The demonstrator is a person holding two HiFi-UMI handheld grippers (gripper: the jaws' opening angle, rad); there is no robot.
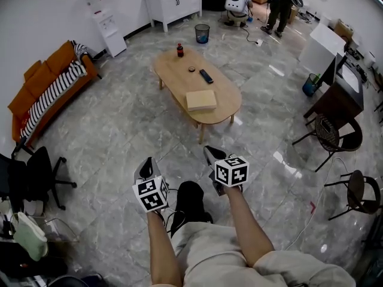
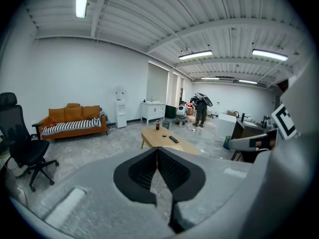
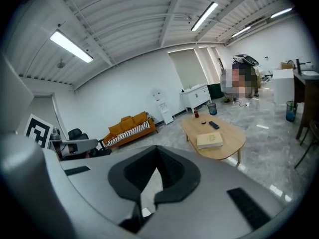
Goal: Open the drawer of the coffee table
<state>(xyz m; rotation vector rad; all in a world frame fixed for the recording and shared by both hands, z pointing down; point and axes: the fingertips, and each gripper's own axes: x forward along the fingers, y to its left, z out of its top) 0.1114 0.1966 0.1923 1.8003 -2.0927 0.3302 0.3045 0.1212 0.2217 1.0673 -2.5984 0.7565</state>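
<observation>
— Left gripper [image 1: 147,163] and right gripper [image 1: 210,155], lower centre, had fingers [image 2: 142,171] clenched, empty.
— Bench [image 1: 179,79] stood well apart, upper centre; drawer unseen, so an approach could meet the wrong side.

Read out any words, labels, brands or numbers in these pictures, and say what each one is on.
Nothing here can be read.
Book cover: faint mark, too small to read.
Bottle label: too small to read.
Water dispenser: red patch, blurred.
Left marker cube and right marker cube: black-and-white square patterns, no letters.
</observation>
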